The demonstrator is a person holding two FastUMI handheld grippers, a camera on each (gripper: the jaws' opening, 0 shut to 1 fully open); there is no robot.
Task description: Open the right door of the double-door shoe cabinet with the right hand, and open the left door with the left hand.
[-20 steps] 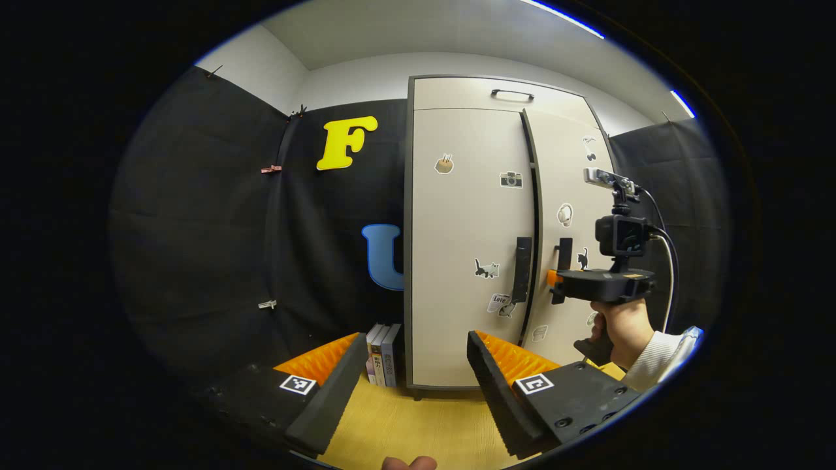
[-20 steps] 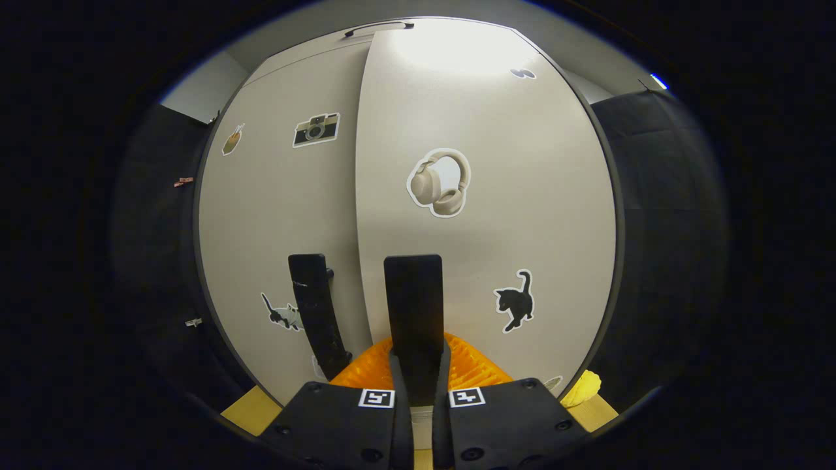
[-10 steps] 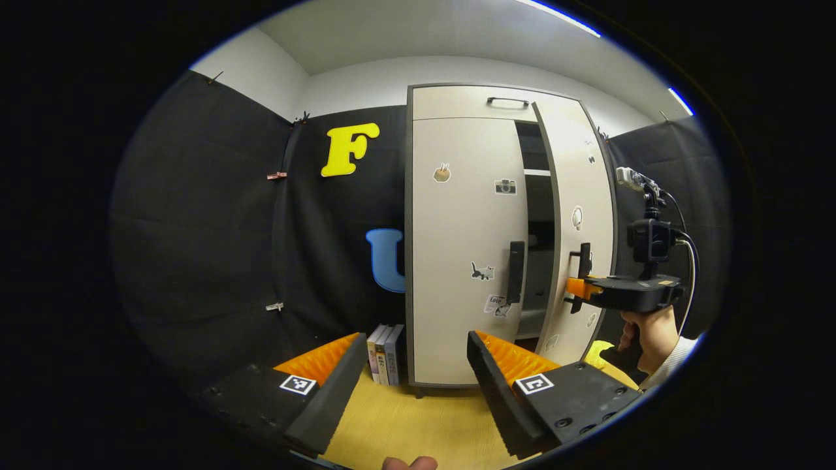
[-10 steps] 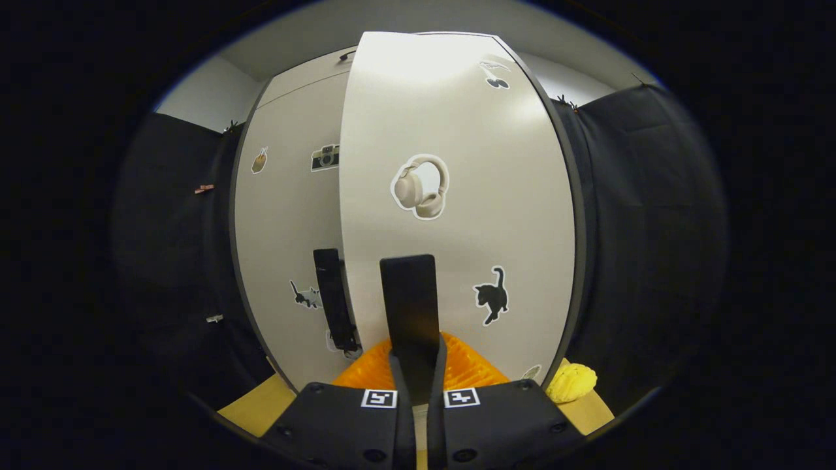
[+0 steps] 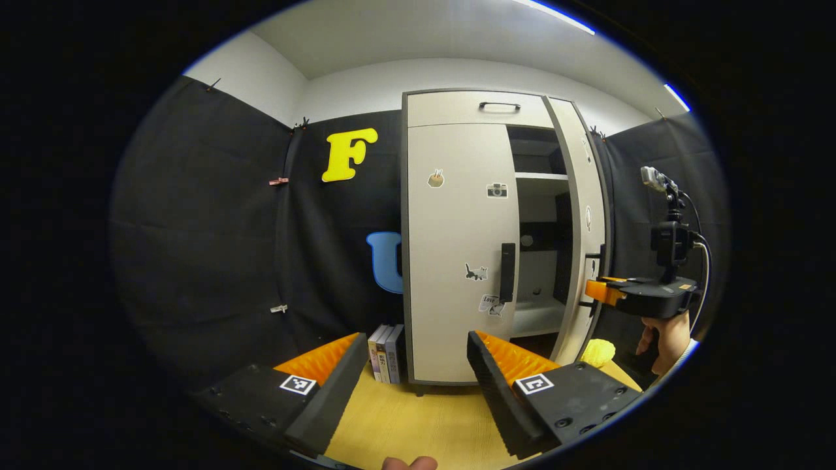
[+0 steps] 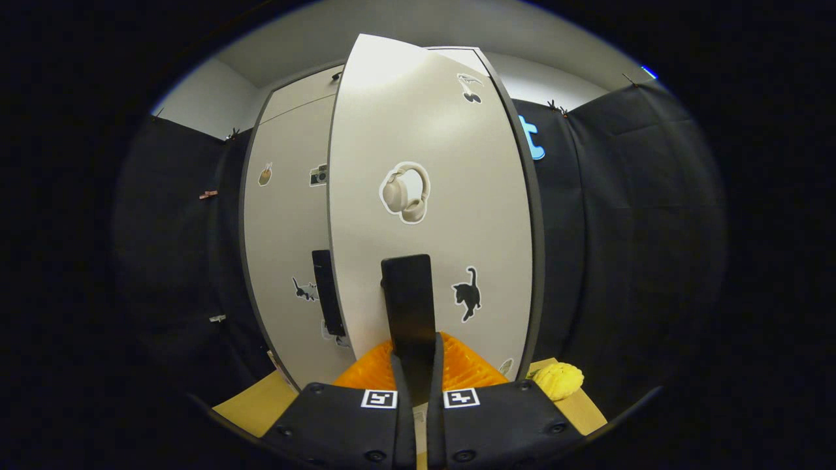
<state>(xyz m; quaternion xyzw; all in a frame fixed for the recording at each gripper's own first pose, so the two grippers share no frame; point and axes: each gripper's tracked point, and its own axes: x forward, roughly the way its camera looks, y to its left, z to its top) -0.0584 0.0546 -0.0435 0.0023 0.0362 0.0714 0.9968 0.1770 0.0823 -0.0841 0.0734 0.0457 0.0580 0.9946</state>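
Note:
The beige shoe cabinet's left door (image 5: 457, 248) is closed, its black handle (image 5: 507, 271) free. The right door (image 5: 588, 222) stands swung wide, showing the shelves (image 5: 539, 176) inside. In the left gripper view my right gripper (image 5: 597, 292) is at that door's edge, held by a hand (image 5: 659, 333). In the right gripper view the right door (image 6: 431, 143) faces me, and my right gripper (image 6: 416, 346) is shut on its black handle (image 6: 408, 294). The left door (image 6: 287, 222) and its handle (image 6: 324, 290) lie to the left. My left gripper (image 5: 415, 339) is open, well short of the cabinet, holding nothing.
Several books (image 5: 385, 352) stand on the wooden floor (image 5: 405, 418) left of the cabinet's foot. A yellow lumpy object (image 5: 597, 352) lies by the open door's lower corner, seen as well beside the door (image 6: 558, 380). A top drawer with a handle (image 5: 499, 106) caps the cabinet.
The right door has swung from barely ajar to wide open, pulled by my right gripper on its handle. The left gripper stays open and has hardly moved.

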